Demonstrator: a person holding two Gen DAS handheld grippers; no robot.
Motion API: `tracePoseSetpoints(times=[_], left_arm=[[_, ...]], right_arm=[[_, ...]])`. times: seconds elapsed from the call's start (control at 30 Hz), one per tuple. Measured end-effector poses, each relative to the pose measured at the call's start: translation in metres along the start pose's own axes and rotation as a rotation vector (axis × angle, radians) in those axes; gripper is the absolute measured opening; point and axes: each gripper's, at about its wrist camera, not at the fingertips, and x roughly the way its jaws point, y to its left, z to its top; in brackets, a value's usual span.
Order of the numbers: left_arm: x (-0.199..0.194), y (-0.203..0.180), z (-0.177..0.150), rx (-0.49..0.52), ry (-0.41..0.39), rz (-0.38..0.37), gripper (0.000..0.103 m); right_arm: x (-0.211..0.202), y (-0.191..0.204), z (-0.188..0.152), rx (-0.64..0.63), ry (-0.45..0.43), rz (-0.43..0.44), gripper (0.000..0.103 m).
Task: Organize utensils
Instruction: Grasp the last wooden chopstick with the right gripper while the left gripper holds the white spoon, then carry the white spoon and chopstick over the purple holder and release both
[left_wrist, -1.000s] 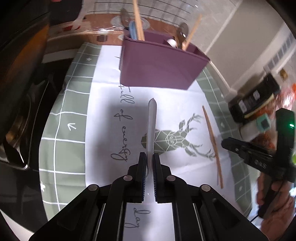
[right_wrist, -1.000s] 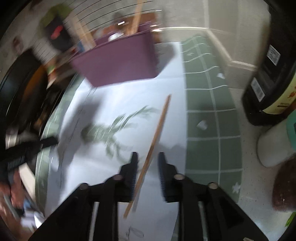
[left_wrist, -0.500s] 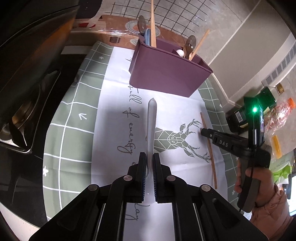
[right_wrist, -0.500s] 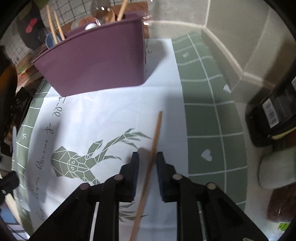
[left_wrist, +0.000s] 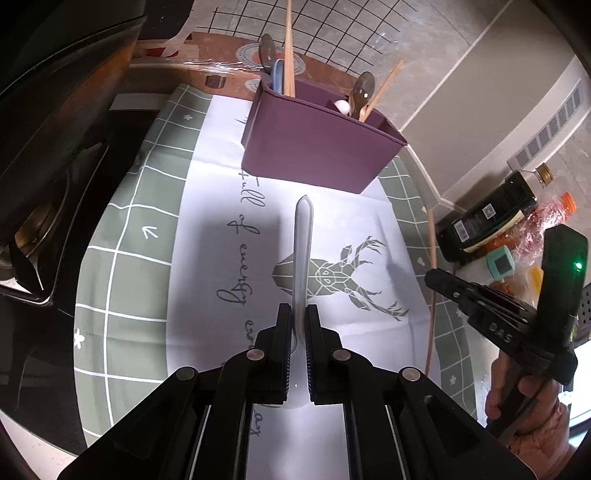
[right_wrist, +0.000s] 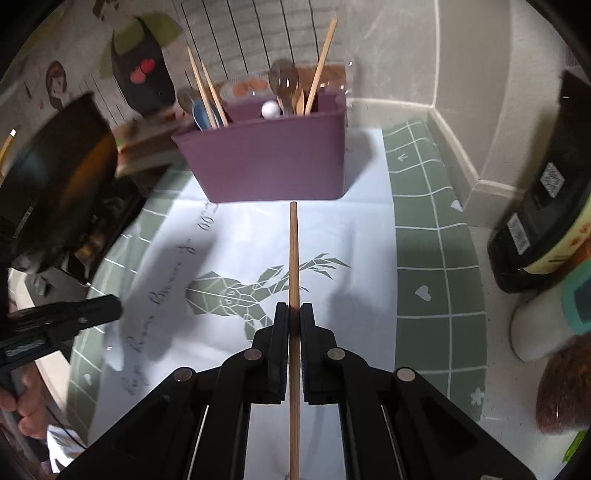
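My left gripper (left_wrist: 298, 322) is shut on a metal utensil handle (left_wrist: 303, 254) that points forward toward the purple utensil holder (left_wrist: 317, 155). My right gripper (right_wrist: 293, 320) is shut on a wooden chopstick (right_wrist: 293, 266), held above the mat and aimed at the holder (right_wrist: 269, 166). The holder has chopsticks, spoons and a white-tipped utensil standing in it. In the left wrist view the right gripper (left_wrist: 443, 284) holds the chopstick (left_wrist: 430, 280) lifted at the right.
A white and green mat (left_wrist: 229, 236) with a deer print covers the counter. A black stove and pan (right_wrist: 55, 192) are at the left. Dark bottles (left_wrist: 487, 218) and packets stand at the right by the wall.
My right gripper closed on the chopstick and lifted it off the mat, now pointing at the holder. My left gripper keeps its utensil and has pulled back slightly.
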Motion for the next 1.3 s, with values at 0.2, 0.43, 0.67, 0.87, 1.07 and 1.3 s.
tracePoseSetpoints(times=[0.2,0.43,0.67,0.87,1.07,1.3], left_arm=[[-0.016,-0.012,0.004,0.024,-0.06,-0.018,0.007],[-0.054,-0.036,0.029,0.085,-0.181,-0.046,0.007],[-0.142,-0.084,0.09,0.199,-0.45,-0.105,0.007],[-0.191,-0.122,0.133,0.286,-0.685,-0.129,0.007],[-0.185,-0.126,0.165,0.227,-0.79,-0.118,0.007],[-0.135,-0.114,0.18,0.208,-0.81,-0.038,0.007]], right_arm=[[-0.021,0.005,0.003,0.002,-0.061,-0.005,0.005],[-0.063,0.021,0.022,-0.051,-0.18,0.021,0.005],[-0.155,0.05,0.096,-0.156,-0.454,0.024,0.005],[-0.209,0.072,0.156,-0.23,-0.651,-0.037,0.005],[-0.213,0.073,0.19,-0.241,-0.759,-0.062,0.005],[-0.161,0.046,0.21,-0.201,-0.731,-0.018,0.005]])
